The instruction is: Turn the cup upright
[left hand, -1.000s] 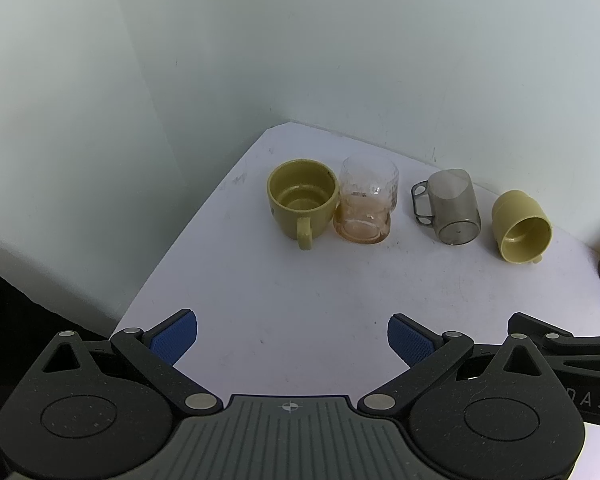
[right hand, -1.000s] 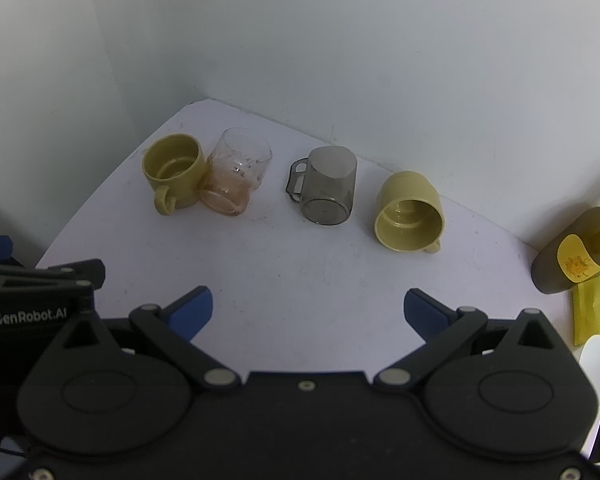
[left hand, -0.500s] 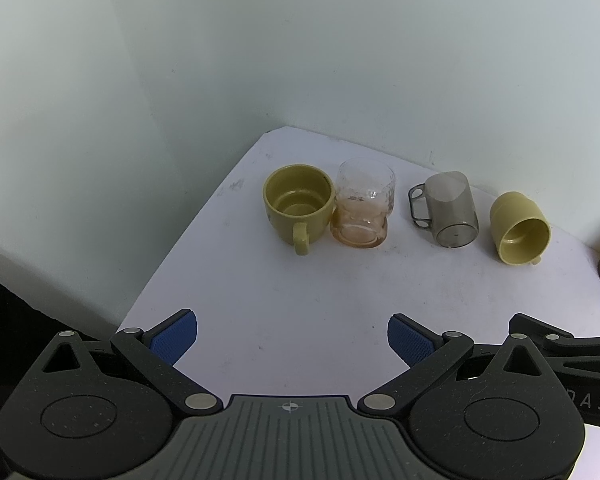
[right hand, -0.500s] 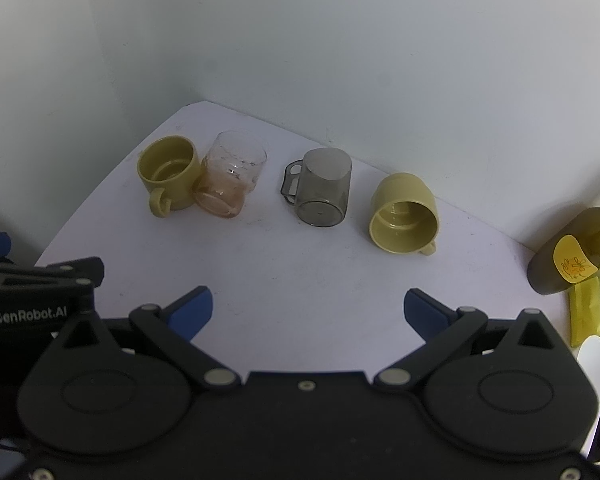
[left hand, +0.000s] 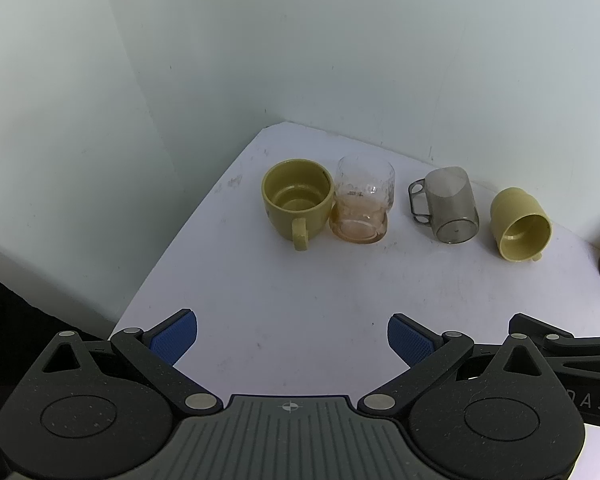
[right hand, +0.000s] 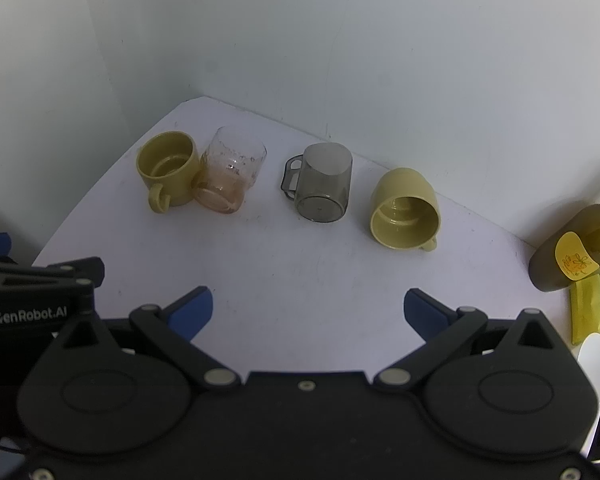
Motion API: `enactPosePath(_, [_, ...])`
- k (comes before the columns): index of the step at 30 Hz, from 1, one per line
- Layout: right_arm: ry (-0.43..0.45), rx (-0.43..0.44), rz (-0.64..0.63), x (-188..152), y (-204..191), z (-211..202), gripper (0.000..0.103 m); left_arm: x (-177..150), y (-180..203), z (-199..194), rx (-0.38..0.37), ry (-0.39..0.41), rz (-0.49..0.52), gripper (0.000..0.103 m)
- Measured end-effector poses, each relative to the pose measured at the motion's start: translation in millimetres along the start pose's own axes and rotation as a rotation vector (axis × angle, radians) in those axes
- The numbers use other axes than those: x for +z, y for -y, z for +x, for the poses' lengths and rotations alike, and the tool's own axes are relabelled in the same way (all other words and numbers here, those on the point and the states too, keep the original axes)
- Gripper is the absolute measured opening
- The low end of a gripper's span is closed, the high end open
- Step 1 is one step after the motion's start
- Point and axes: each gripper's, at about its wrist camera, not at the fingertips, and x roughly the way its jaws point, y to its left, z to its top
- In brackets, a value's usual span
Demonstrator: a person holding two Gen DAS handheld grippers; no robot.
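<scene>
Both my grippers, left point(left hand: 292, 338) and right point(right hand: 308, 310), hang spread wide, holding nothing. The tipped mug point(right hand: 405, 209) lies on its side right of the grey cup point(right hand: 323, 188), handle mostly hidden beneath. The bottle point(right hand: 576, 254) is cut off at the frame's edge.

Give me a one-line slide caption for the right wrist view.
Open right tongs face four cups; only the rightmost yellow cup lies tipped.

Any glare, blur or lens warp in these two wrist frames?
Left wrist: strong fisheye bend, dark corners, even soft light, cups sharp, clear glass readable without glare. Right wrist: same warp, small highlight on the brown bottle; the white spoon is bright at the edge.
</scene>
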Motion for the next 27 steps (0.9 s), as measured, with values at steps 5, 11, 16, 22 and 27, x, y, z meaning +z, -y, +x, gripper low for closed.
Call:
enactPosePath(5, [-0.006, 0.002, 0.003, -2, 0, 2, 0.103, -2, 2, 1, 0.001, 0.000, 0.001, 0.103])
enactPosePath(11, [-0.008, 0.001, 0.003, -3, -2, 3, 0.103, -2, 1, 2, 0.001, -0.001, 0.000, 0.103])
enactPosePath(16, [-0.008, 0.002, 0.005, -6, -3, 3, 0.103, 0, 2, 2, 0.001, -0.002, 0.000, 0.103])
enactPosePath(22, [-0.014, 0.000, 0.012, -8, -4, 3, 0.103, -4, 3, 1, -0.006, 0.003, 0.000, 0.103])
enactPosePath(27, [-0.020, -0.013, 0.016, -11, -4, 3, 0.103, -17, 1, 10, -0.039, 0.010, -0.016, 0.103])
